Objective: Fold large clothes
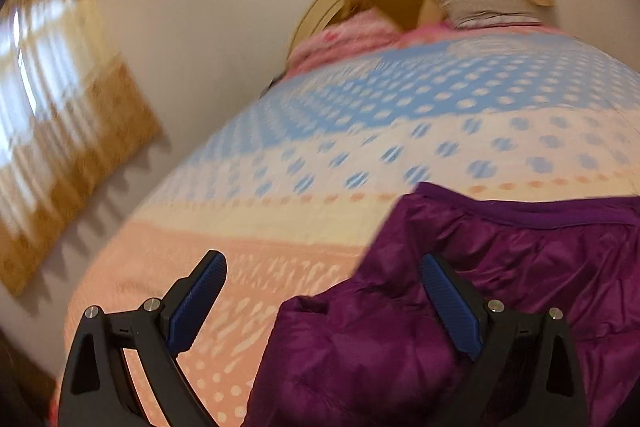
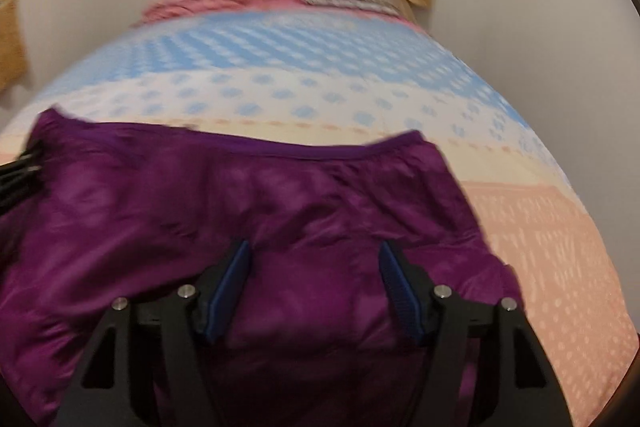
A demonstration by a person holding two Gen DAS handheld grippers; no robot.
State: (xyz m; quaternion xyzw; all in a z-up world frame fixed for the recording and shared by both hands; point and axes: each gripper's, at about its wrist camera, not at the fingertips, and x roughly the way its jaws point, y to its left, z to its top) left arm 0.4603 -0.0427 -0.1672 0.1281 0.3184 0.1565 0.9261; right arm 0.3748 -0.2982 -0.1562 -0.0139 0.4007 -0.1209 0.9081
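Jacket: my purple puffy jacket (image 2: 280, 211) on the bed (image 2: 320, 67) looks light, soft, slippery
Hold: its hem edge nearest the headboard
Left hand-held gripper (image 1: 324, 303): wide open, empty
Right hand-held gripper (image 2: 314, 291): open, grasping nothing

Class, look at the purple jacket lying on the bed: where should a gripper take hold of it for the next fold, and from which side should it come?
Probably the purple jacket is best pinched at its far banded edge, at one of the two corners. That edge lies flat and straight on the bedspread, and its thin trim suits two fingers. Come from above and the near side, as the open right gripper already points.
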